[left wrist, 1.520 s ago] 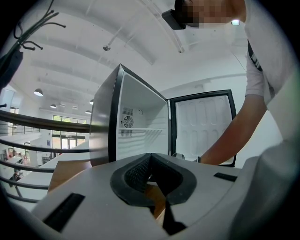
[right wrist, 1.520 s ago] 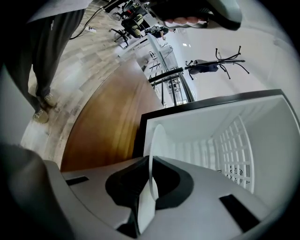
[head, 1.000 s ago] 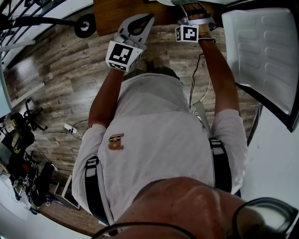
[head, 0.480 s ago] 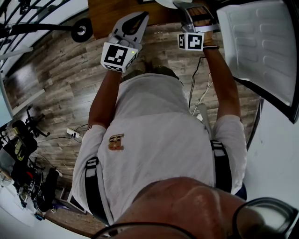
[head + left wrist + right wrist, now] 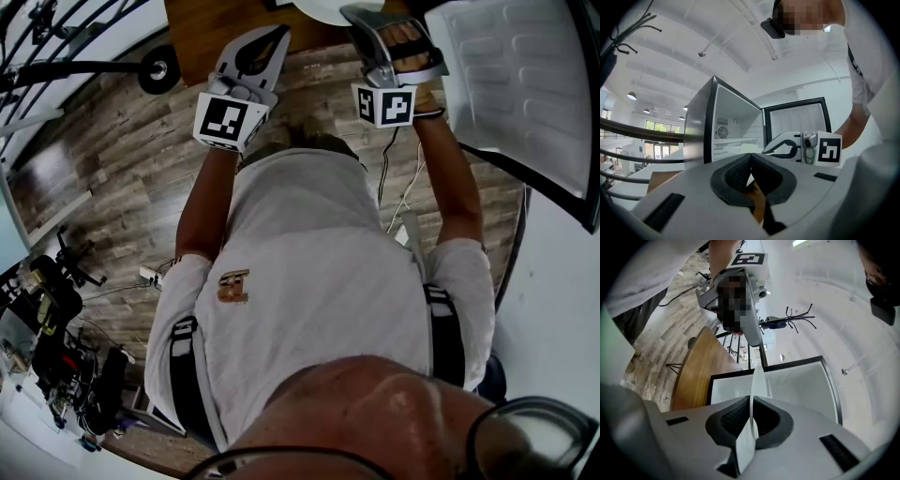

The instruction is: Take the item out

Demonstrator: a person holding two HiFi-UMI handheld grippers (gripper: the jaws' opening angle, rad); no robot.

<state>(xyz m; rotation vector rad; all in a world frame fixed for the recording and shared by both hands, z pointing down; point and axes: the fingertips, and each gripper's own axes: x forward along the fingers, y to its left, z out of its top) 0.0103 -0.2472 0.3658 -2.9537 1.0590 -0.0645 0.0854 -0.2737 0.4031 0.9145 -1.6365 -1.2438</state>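
Plate (image 5: 758, 376) in outstretched right hand-held gripper (image 5: 751, 405)

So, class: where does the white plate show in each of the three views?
Head view: the plate is cut off by the top edge, near the centre, at the tip of the right gripper.
Left gripper view: the plate cannot be made out; only the right gripper shows, right of centre.
Right gripper view: centre, edge-on, clamped in the right gripper.
Shared landmark: the open fridge, at upper right in the head view.
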